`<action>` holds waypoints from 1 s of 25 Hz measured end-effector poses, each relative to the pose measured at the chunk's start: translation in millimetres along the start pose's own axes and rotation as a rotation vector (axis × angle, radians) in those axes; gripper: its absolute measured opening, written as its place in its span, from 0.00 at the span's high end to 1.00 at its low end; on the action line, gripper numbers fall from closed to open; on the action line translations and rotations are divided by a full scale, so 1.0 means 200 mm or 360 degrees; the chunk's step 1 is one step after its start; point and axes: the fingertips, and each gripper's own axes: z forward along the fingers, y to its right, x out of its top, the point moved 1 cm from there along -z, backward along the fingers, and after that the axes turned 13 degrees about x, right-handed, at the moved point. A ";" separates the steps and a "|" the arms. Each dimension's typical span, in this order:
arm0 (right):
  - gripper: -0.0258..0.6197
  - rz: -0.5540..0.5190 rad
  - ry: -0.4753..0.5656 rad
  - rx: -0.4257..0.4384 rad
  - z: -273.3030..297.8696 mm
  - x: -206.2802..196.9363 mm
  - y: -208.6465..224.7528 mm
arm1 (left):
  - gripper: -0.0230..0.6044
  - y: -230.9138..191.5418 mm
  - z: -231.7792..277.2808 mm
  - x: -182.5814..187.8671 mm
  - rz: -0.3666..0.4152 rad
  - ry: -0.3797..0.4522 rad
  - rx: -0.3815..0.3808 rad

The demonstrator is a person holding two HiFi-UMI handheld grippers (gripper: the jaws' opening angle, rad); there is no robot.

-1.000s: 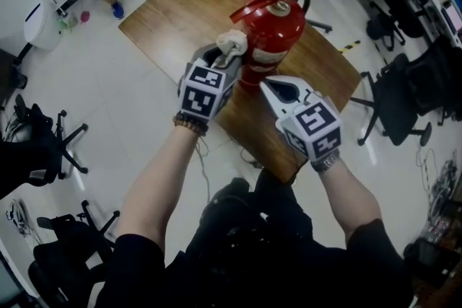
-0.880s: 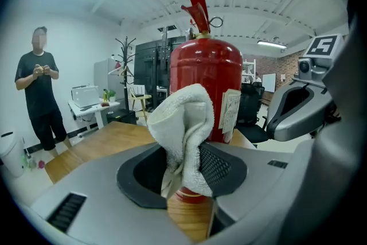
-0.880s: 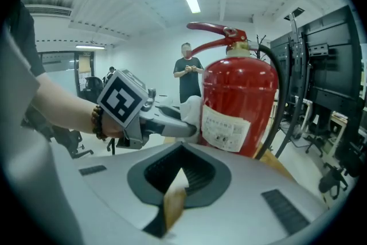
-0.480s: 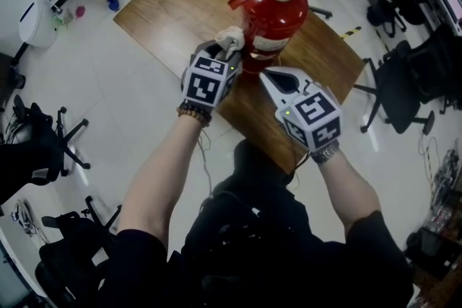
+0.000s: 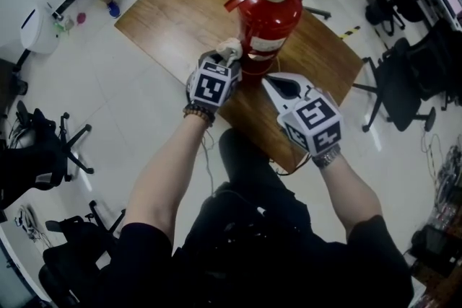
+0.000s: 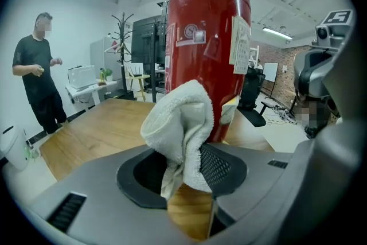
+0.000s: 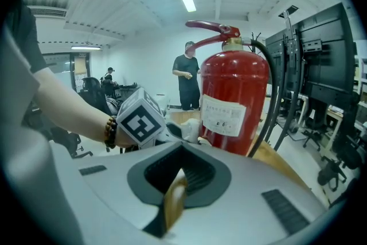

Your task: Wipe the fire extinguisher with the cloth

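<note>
While left gripper is clamping a bunched fluffy white cloth against the glossy red cylindrical extinguisher, right gripper is sitting closed, empty.

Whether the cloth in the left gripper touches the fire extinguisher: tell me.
Touching. The right gripper view shows the cloth pressed against the lower side of the fire extinguisher, with no gap between them.
</note>
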 end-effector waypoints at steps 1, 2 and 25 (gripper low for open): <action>0.93 -0.0004 -0.0002 -0.0002 0.00 0.00 0.00 | 0.72 0.01 0.01 -0.02 0.0000 -0.0011 -0.0006; 0.93 -0.0009 -0.0001 -0.0003 -0.01 0.00 0.00 | 0.72 0.01 0.03 -0.03 0.0002 -0.0020 -0.0013; 0.93 0.0177 -0.0043 -0.0006 0.33 -0.10 0.04 | 0.72 -0.03 0.33 -0.35 0.0172 -0.0252 -0.0327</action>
